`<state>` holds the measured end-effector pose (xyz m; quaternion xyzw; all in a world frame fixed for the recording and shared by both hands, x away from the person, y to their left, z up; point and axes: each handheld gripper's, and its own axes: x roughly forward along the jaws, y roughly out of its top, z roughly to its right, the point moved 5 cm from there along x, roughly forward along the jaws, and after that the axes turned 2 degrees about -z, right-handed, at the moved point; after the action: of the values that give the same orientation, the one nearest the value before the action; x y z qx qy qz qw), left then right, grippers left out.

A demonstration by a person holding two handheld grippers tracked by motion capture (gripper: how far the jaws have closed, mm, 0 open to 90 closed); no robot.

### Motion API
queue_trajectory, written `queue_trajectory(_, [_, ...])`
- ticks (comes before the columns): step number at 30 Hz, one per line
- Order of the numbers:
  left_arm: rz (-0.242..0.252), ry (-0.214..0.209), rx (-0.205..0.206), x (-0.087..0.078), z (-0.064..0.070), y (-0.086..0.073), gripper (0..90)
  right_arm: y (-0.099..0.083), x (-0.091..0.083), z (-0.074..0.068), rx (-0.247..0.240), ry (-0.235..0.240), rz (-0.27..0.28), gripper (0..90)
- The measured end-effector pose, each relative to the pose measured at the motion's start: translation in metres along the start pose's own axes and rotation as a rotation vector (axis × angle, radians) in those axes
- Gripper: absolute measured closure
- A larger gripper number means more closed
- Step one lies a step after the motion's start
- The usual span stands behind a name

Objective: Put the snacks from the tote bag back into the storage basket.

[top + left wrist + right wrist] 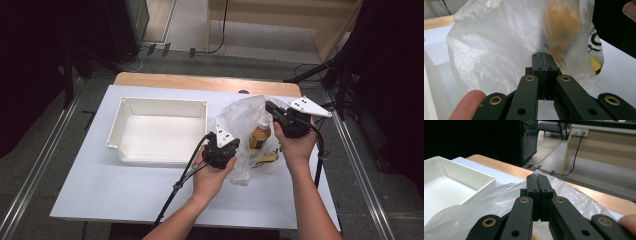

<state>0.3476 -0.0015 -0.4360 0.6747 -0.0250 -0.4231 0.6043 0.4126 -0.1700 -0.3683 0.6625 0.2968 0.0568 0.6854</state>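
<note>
Holding the clear plastic bag point(239, 131) from two sides, both grippers work over the white table point(100, 190), with the bag at roughly 3 o'clock from the white tray point(162, 106). The left gripper point(226, 145) has its jaws pressed fully together on the bag's near wall, at about 7 o'clock on the bag; in the left gripper view the film point(499, 45) bunches directly at the closed tips. The right gripper point(272, 109) is likewise closed flat, pinching the upper rim of the bag at about 2 o'clock, and the right gripper view shows film point(574, 195) draped on both sides of the tips. Inside the bag stand an amber bottle point(260, 136) with a pale cap and, below it, a yellow item point(267, 158) that is probably a banana. Judged from this, the bag is thin, soft and slippery: it offers no stiffness, stretches under load and can slide out of a flat pinch. Take hold of gathered, doubled film near the rim, not a single layer. The bottle gives the load most of its weight and can tip or roll when the bag tilts; the yellow item bruises easily, so keep the bottom supported on the table.
</note>
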Motion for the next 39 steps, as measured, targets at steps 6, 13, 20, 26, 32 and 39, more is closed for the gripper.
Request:
queue_trajectory(6, [-0.057,-0.002,0.064,0.011,0.007,-0.014,90.0,-0.013,0.012,0.014,0.062,0.004,-0.049,90.0])
queue_trajectory(13, [-0.128,0.002,0.088,0.024,0.011,-0.03,90.0,-0.042,0.017,0.028,0.179,0.024,-0.075,90.0])
queue_trajectory(20, [-0.195,0.018,0.103,0.034,0.007,-0.046,90.0,-0.074,0.024,0.034,0.216,-0.001,-0.154,90.0])
queue_trajectory(26, [-0.218,0.034,0.099,0.035,0.002,-0.056,90.0,-0.108,0.032,0.04,0.255,-0.05,-0.229,90.0])
queue_trajectory(32, [-0.241,0.042,0.114,0.032,0.0,-0.066,90.0,-0.133,0.042,0.041,0.25,-0.108,-0.329,90.0])
queue_trajectory(39, [-0.248,0.043,0.131,0.027,-0.002,-0.069,90.0,-0.137,0.043,0.047,0.305,-0.14,-0.383,90.0])
